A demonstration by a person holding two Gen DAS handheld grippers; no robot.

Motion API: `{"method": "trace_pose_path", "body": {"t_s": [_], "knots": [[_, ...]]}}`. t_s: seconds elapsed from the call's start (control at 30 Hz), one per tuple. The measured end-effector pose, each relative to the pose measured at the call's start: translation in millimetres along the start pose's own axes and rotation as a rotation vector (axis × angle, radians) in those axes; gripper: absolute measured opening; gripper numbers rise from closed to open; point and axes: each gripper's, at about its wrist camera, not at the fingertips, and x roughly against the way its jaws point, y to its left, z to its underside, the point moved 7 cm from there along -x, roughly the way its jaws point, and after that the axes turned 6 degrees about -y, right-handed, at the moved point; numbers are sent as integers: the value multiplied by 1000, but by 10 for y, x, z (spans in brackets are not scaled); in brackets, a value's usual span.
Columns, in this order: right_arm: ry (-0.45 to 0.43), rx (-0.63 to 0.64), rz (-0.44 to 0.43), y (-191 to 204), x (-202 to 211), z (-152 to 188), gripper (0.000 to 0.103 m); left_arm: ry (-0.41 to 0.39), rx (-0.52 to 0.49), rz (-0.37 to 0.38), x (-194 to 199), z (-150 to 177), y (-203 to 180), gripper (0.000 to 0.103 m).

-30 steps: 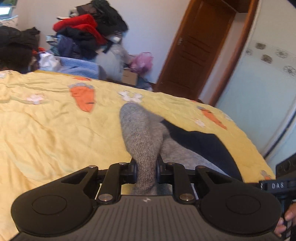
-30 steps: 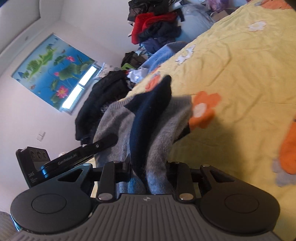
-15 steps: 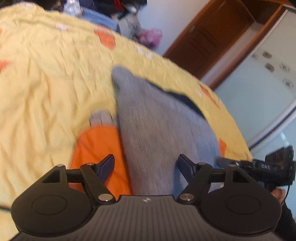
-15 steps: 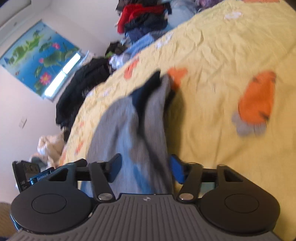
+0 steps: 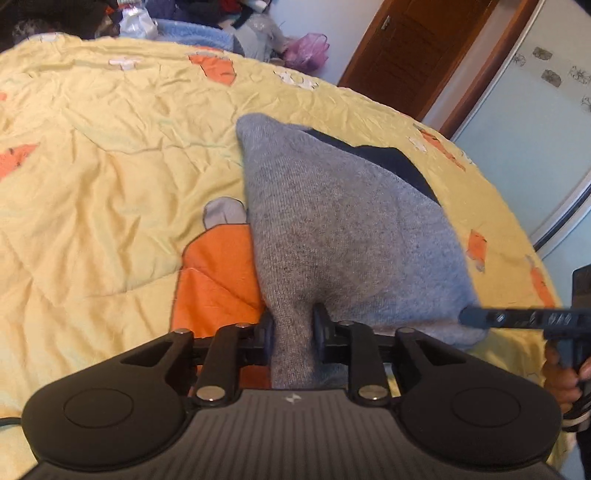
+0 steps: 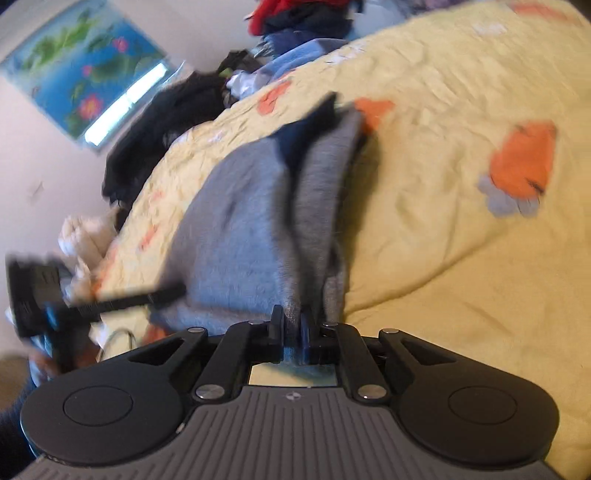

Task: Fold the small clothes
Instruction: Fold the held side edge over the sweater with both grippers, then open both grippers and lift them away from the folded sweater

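Observation:
A grey knit garment (image 5: 343, 229) with a navy part (image 5: 395, 162) lies spread on the yellow carrot-print quilt (image 5: 110, 184). My left gripper (image 5: 293, 328) has its jaws closing, and its pads press on the garment's near left edge. In the right wrist view the same grey garment (image 6: 240, 221) is blurred, its navy part (image 6: 306, 129) at the far end. My right gripper (image 6: 291, 332) is also closing, pinching a fold at the garment's near right edge. The right gripper's fingers (image 5: 498, 317) reach in from the right side. The left gripper's fingers (image 6: 147, 297) show at the left.
A heap of clothes (image 5: 184, 11) is piled beyond the bed's far side, with a brown door (image 5: 406, 48) to its right. Dark clothes (image 6: 166, 122) and a flower-print blind (image 6: 74, 74) lie to the left. A hand (image 5: 557, 376) grips the right tool.
The garment hung bunched from both grippers, then came down onto the quilt. Both grippers opened half a second ago and have shut again on its near edge.

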Motion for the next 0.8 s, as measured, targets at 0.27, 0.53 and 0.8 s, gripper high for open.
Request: {"method": "trace_pose_path", "body": {"t_s": [0.27, 0.53, 0.8], "knots": [[-250, 3, -39, 305, 37, -669, 64, -378, -362, -164, 401, -400, -739, 101], [-167, 76, 87, 201, -966, -769, 19, -209, -428, -225, -597, -68, -736, 101], [-250, 115, 151, 392, -560, -775, 45, -205, -412, -213, -565, -63, -711, 102]]}}
